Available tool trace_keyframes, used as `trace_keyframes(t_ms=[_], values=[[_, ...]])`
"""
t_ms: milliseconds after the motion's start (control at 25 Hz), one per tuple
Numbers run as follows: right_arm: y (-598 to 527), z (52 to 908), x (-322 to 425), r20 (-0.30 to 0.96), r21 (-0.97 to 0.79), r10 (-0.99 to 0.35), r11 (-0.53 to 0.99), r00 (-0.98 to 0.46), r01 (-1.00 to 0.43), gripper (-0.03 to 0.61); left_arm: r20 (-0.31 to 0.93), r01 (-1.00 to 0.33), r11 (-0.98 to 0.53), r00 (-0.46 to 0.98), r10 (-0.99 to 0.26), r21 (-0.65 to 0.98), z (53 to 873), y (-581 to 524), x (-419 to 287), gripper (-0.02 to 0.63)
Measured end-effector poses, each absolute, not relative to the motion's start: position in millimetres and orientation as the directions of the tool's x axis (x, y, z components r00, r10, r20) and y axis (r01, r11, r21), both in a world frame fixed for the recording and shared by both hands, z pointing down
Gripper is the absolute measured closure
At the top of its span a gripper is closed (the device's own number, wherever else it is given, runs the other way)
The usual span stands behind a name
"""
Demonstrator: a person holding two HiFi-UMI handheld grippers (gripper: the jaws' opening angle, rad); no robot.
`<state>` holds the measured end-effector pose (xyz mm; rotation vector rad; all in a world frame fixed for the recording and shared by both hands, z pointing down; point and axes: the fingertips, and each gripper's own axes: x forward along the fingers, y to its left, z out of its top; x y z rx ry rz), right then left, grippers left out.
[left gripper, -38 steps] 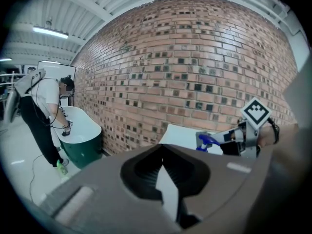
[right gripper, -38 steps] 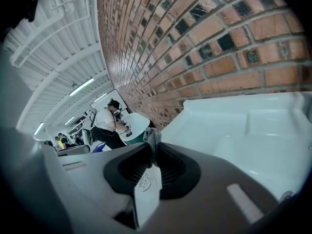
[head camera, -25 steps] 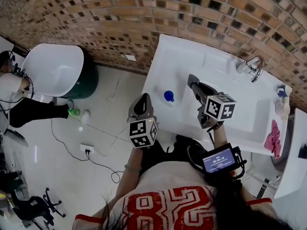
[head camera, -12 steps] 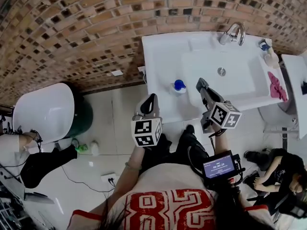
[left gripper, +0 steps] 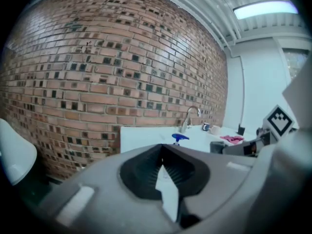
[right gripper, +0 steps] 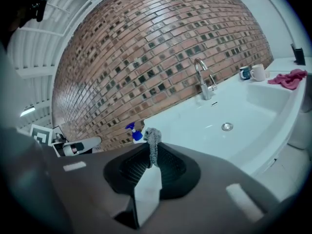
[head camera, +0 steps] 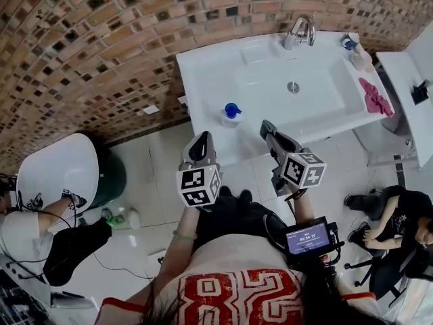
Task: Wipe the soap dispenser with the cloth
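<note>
Head view: both grippers hang mid-frame, below the white sink (head camera: 203, 80). Soap dispenser (head camera: 232, 112) w/ blue pump stands on the sink's left part, just above the L gripper (head camera: 199, 146), whose fingers are together w/ nothing btwn. R gripper (head camera: 269, 130) fingers are clamped on a grey cloth (right gripper: 152, 144). Pink rag (head camera: 374, 97) lies at the sink's right edge.
</note>
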<state>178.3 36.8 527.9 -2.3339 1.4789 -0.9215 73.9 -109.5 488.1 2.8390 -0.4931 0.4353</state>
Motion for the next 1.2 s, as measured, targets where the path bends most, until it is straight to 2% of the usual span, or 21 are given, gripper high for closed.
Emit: trace_keyframes(t_ms=[160,400,800,1200], values=[[23.9,532.4,152.0,0.374,-0.498,-0.902,-0.392,0.216,-0.773,0.528,0.334,-0.337,-0.931,0.901,-0.276,0.140,487.7,-102.4,67.9,0.612],[-9.5,537.9,122.8,0.387,-0.506,-0.897,-0.401,0.214,-0.764,0.528,0.333,-0.297,-0.948,0.910,-0.245,0.115,489.6,-126.7,63.7,0.612],[-75.7,537.2,117.0,0.376,-0.543,-0.806,-0.591,0.457,-0.596,0.528,0.320,-0.018,-0.995,0.947,0.014,0.098,487.0,-180.2,72.9,0.612],[-81.7,534.7,123.1,0.383,-0.652,-0.713,-0.659,0.587,-0.375,0.528,0.303,0.137,-0.981,0.937,0.174,0.141,483.4,-183.1,79.7,0.612]])
